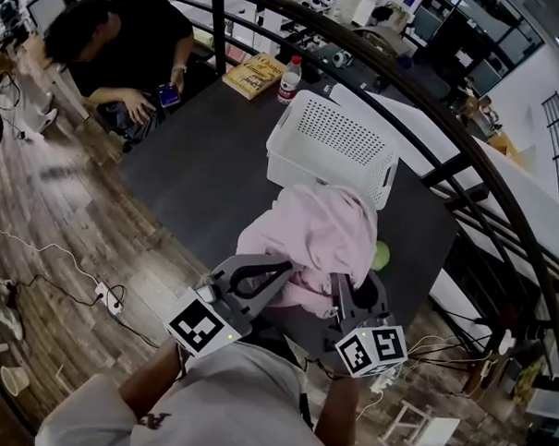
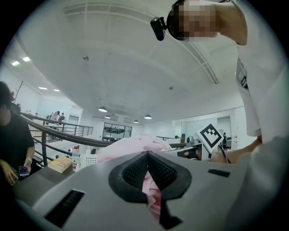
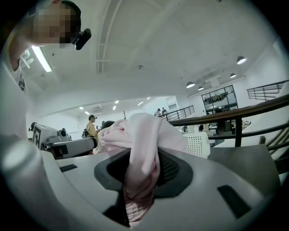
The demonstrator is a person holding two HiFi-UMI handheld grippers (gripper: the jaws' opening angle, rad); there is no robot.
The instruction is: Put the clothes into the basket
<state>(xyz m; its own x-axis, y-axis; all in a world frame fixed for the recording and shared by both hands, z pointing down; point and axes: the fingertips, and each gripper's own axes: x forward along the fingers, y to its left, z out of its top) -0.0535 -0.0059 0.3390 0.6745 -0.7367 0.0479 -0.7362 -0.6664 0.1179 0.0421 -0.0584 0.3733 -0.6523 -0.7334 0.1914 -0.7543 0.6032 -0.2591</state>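
Upper centre of head view: white basket on dark desk, open top, perforated floor showing. Just below it in frame: pink garment, bunched, held up between both grippers, overlapping basket's near rim. Left gripper jaws clamped on thin fold of garment; right gripper jaws clamped on thick wad. Green ball at garment's right edge. Book and bottle beyond basket. Seated person at upper left, phone in hand. Curved railing along right.
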